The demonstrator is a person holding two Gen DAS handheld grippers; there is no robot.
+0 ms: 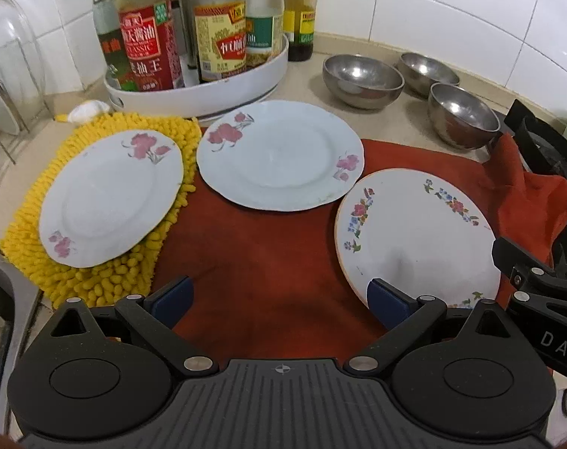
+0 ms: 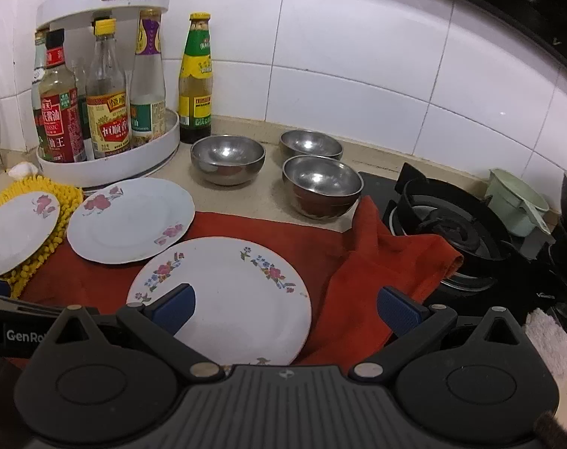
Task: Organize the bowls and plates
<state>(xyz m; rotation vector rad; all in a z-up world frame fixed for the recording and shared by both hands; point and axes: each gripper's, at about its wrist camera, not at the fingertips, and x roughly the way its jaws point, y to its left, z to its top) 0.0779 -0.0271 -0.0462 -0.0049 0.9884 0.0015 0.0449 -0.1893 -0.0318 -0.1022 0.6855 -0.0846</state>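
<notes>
I am holding both tools spread wide with nothing between their pads. My left tool is hovering over the red cloth, and my right tool is hanging above the near plate, the one with the coloured flower rim.

Nothing is gathered yet, as I am reading it. Three plates are lying apart: the near plate on the red cloth, a middle plate with pink flowers also on the cloth, and a far-left plate sitting on the yellow mat. Three steel bowls are standing separately on the bench behind them, near the sauce bottles on their white turntable.

What I am worrying about:
- the plates are lying flat, so a pad has to slip under a rim; on the soft cloth it may snag the fabric and drag it along
- the cloth is bunching up against the stove burner, and pulling it could shift the nearest bowl, which is touching its edge
- glazed plates may be slipping out of a thin rim pinch
- the far-left plate may be rocking on the shaggy mat
- a wide swing could be knocking the bottles
</notes>
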